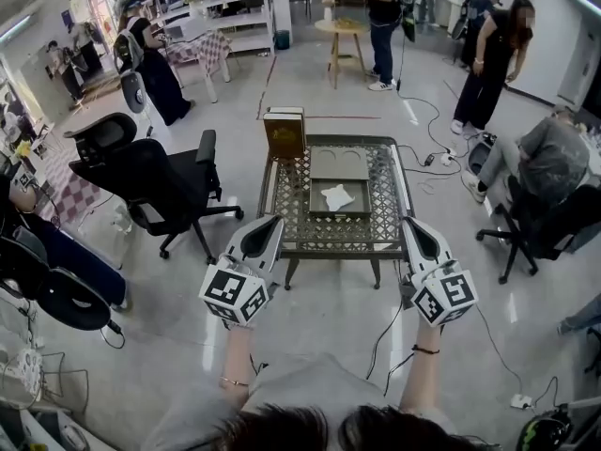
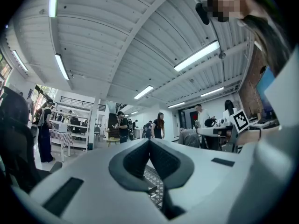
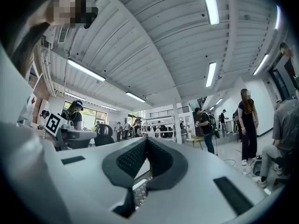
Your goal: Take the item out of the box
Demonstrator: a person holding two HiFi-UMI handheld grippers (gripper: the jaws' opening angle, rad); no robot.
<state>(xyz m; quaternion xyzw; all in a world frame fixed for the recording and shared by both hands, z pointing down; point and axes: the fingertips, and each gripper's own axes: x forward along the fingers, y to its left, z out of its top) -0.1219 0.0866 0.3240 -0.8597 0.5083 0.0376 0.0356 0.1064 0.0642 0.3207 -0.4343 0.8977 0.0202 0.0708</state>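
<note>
On a small table with a metal lattice top lies a shallow open grey box. A white crumpled item rests inside it. A flat grey lid lies just behind the box. My left gripper hovers at the table's front left corner, jaws together and empty. My right gripper hovers at the front right corner, also shut with nothing in it. Both grippers point slightly upward at the room. In the left gripper view the left gripper has its pads touching, and so does the right gripper in the right gripper view.
A brown box stands upright at the table's back left corner. A black office chair stands left of the table. A seated person is at the right. Cables run over the floor, and several people stand further back.
</note>
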